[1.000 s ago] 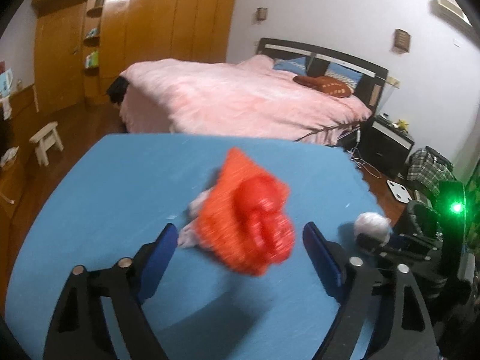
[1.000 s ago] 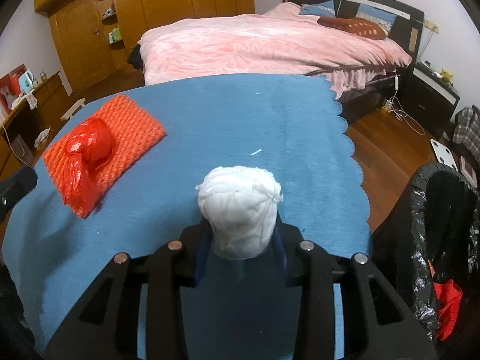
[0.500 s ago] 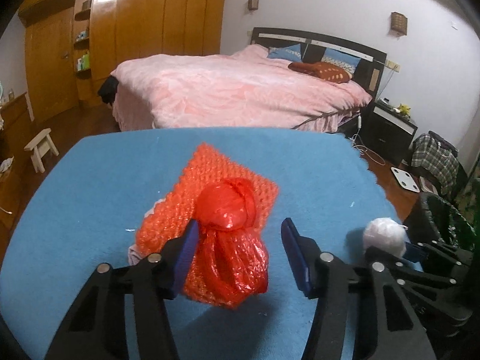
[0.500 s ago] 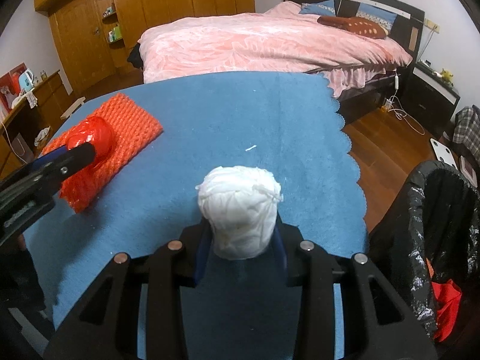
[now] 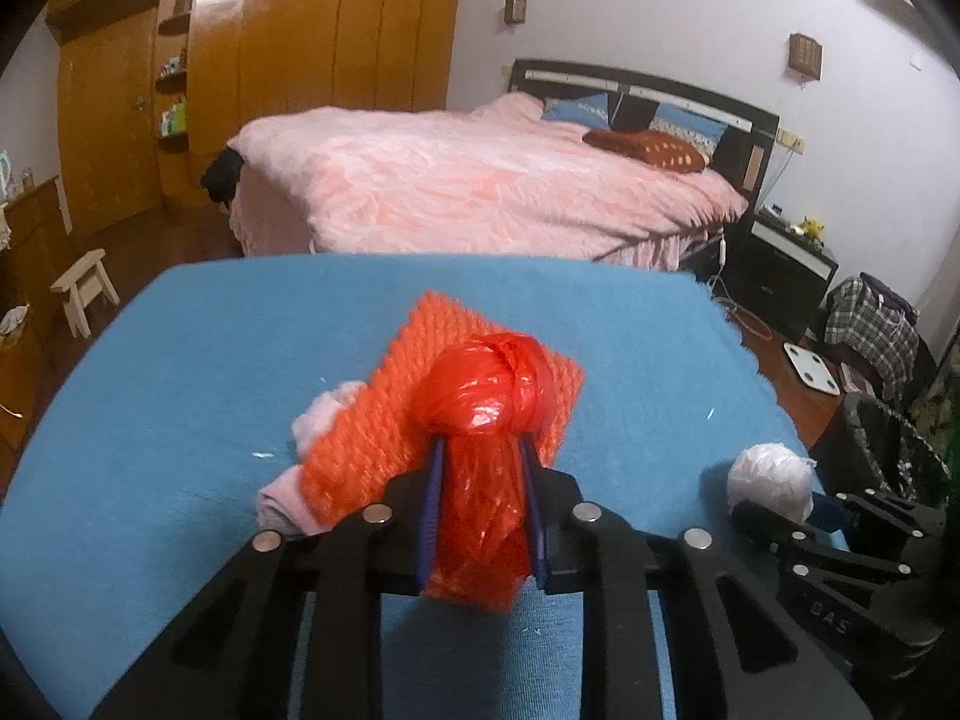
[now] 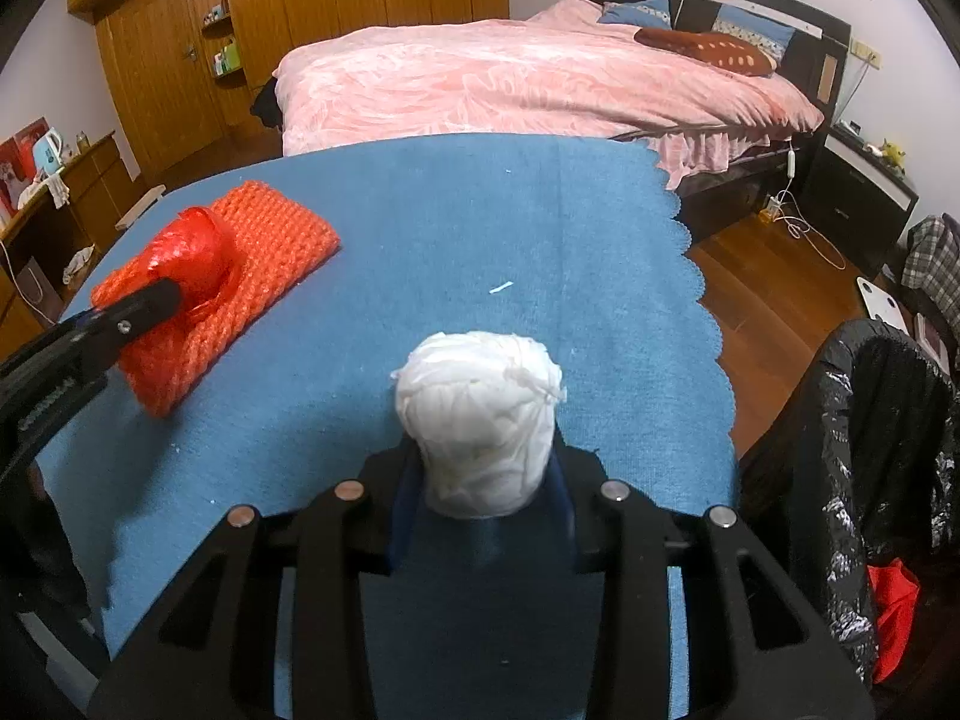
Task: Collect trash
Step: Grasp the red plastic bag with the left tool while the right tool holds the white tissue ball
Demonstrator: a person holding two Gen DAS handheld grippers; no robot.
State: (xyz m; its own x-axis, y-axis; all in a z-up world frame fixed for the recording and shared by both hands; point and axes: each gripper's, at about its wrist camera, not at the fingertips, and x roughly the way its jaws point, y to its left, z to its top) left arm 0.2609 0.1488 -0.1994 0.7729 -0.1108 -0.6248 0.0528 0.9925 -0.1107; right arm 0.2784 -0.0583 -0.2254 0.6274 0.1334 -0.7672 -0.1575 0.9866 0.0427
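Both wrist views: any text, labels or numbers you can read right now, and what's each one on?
"BAS": raised letters on the black body of the right gripper, seen from the left wrist; it may be only part of a word.
Raised lettering on the left gripper, seen from the right wrist: too blurred to read.
Red box on the wooden sideboard: print too small to read.
Nothing else legible.

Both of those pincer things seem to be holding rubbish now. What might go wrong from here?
The left gripper, whose fingers have just closed on the red plastic bag, may drag the orange foam net beneath it along. The bag is thin and could slip or tear. The right gripper pinches only the base of the white wad, which might drop short of the bin.
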